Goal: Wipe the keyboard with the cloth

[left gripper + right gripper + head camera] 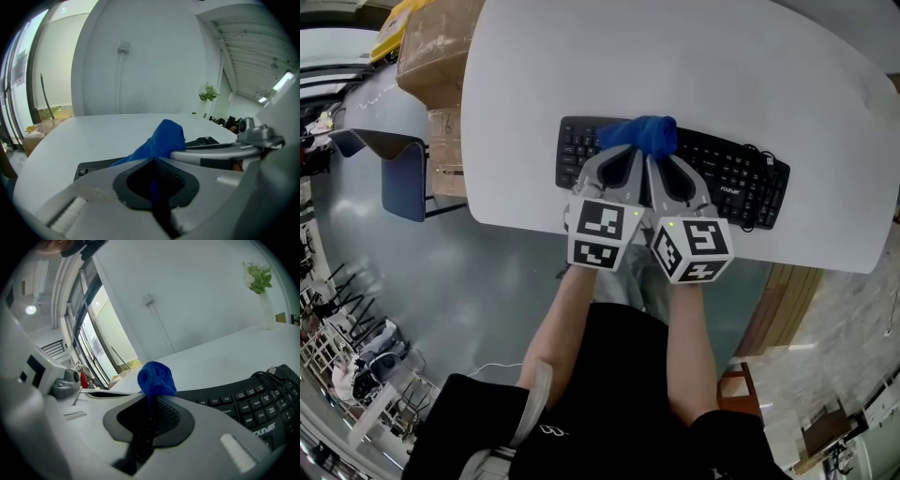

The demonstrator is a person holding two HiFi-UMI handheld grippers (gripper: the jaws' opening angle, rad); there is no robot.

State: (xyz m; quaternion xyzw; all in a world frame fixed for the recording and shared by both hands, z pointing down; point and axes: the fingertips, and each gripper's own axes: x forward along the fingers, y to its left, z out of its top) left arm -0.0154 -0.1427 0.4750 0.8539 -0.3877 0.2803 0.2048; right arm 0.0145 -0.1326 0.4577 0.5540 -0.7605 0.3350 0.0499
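A black keyboard (741, 173) lies across the near part of the white table (675, 66). A bunched blue cloth (642, 134) sits on its middle keys. Both grippers stand side by side over the keyboard's near edge. My left gripper (623, 150) is shut on the cloth's left part, seen as a blue fold (157, 143) rising past the jaws. My right gripper (661, 155) is shut on the cloth's right part, a blue knob (154, 378) above the jaws. Keyboard keys (253, 401) show to the right in the right gripper view.
Cardboard boxes (436, 56) and a blue chair (398, 173) stand left of the table. The table's near edge (675, 248) runs just under the grippers. A cable (761, 155) lies on the keyboard's right end. A plant in a vase (206, 96) stands at the table's far side.
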